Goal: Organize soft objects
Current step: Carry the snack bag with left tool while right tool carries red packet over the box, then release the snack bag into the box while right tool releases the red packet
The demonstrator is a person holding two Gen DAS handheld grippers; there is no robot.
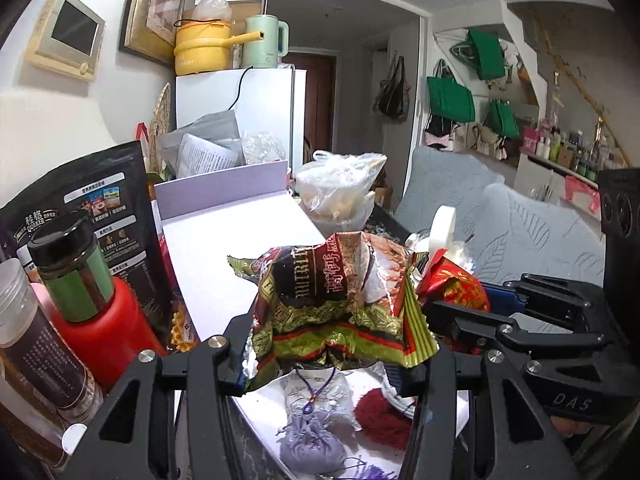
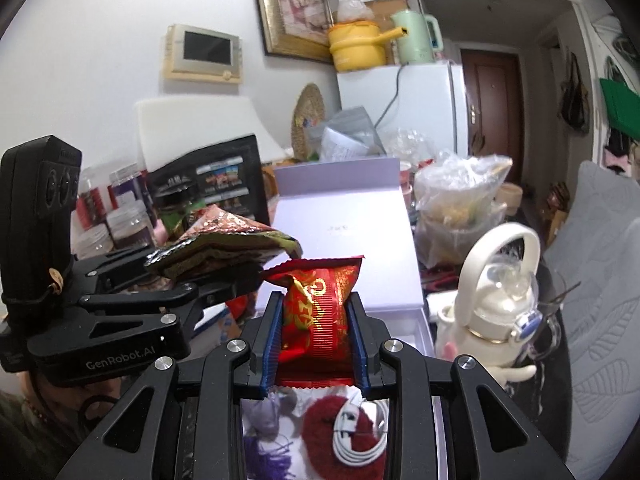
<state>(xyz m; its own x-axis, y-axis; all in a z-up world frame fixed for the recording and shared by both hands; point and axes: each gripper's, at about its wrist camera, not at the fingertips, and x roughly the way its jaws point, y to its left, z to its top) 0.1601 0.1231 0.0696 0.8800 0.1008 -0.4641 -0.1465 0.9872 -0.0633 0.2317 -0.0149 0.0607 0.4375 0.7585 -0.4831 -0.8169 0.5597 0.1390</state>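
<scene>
Two packets are off the tabletop as we look along the fingers. Our left hand-held gripper is clamped on a crumpled green-and-brown foil bag, held above the open lilac box. Just beside it, our right hand-held gripper squeezes a red snack packet between its blue pads. Below, in the box, lie a lilac drawstring pouch, a dark red pompom and a coiled white cable.
</scene>
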